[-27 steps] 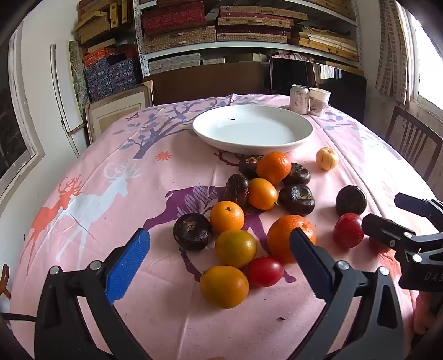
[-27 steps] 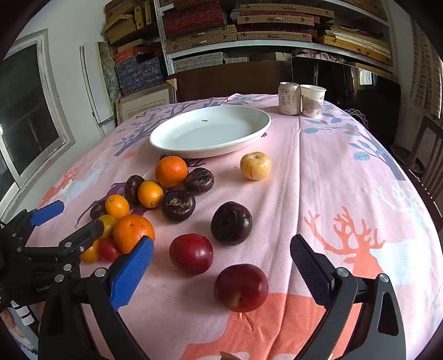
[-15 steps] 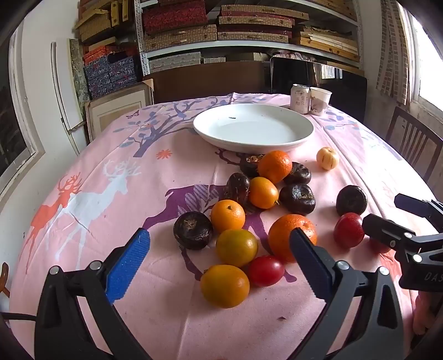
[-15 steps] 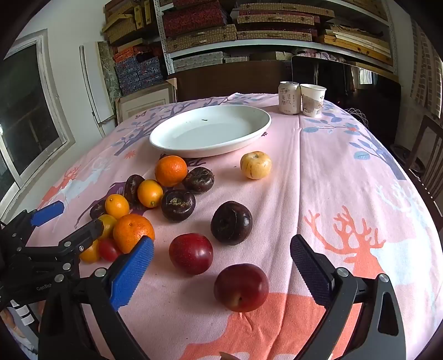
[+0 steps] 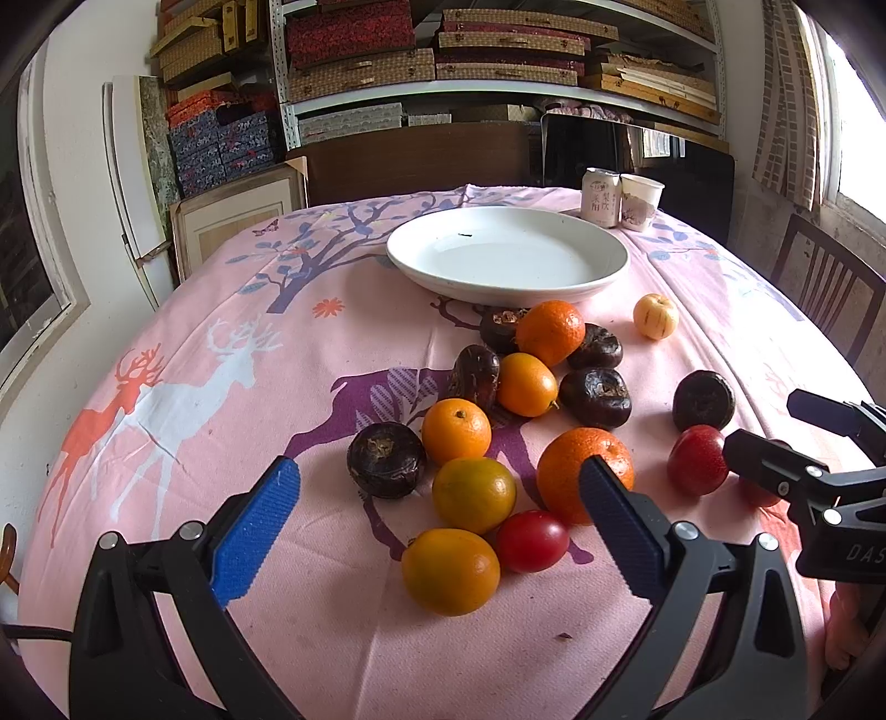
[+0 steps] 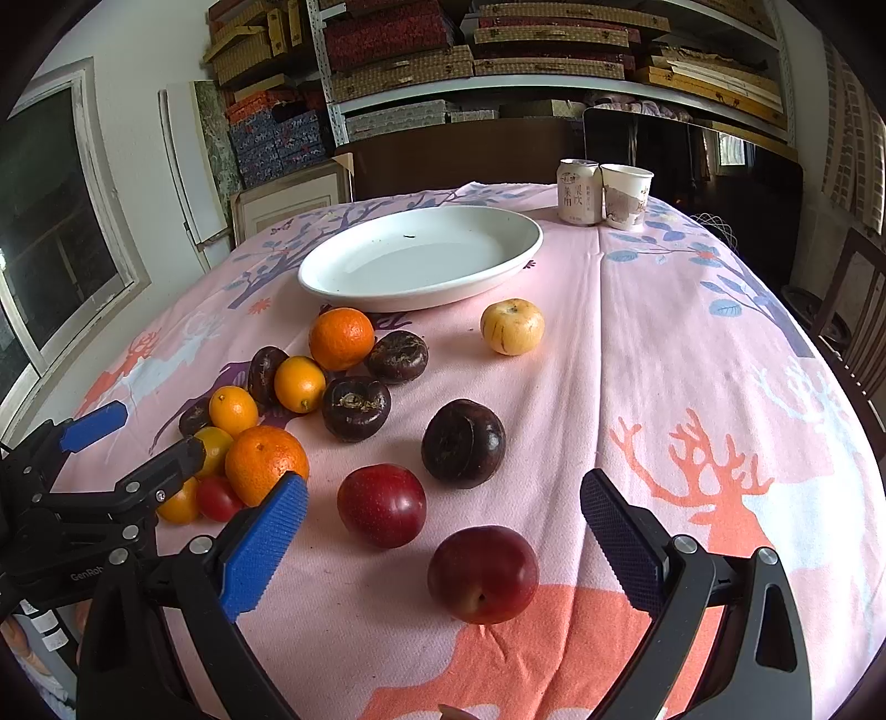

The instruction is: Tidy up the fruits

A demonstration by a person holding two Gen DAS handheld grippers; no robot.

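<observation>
Several fruits lie on a pink tablecloth in front of an empty white plate (image 5: 506,257) (image 6: 421,257). A cluster holds oranges (image 5: 473,494) (image 6: 266,464), dark wrinkled fruits (image 5: 386,459) (image 6: 355,408) and a small red tomato (image 5: 531,540). Two red plums (image 6: 382,505) (image 6: 483,574) and a yellow apple (image 6: 512,326) lie apart to the right. My left gripper (image 5: 437,526) is open, low over the near oranges. My right gripper (image 6: 443,540) is open, just above the nearest plum. Neither holds anything.
A drink can (image 6: 577,191) and a paper cup (image 6: 626,196) stand behind the plate. Shelves with boxes (image 5: 360,39) fill the back wall. A wooden chair (image 5: 825,288) stands at the table's right side. The table edge curves away on the left.
</observation>
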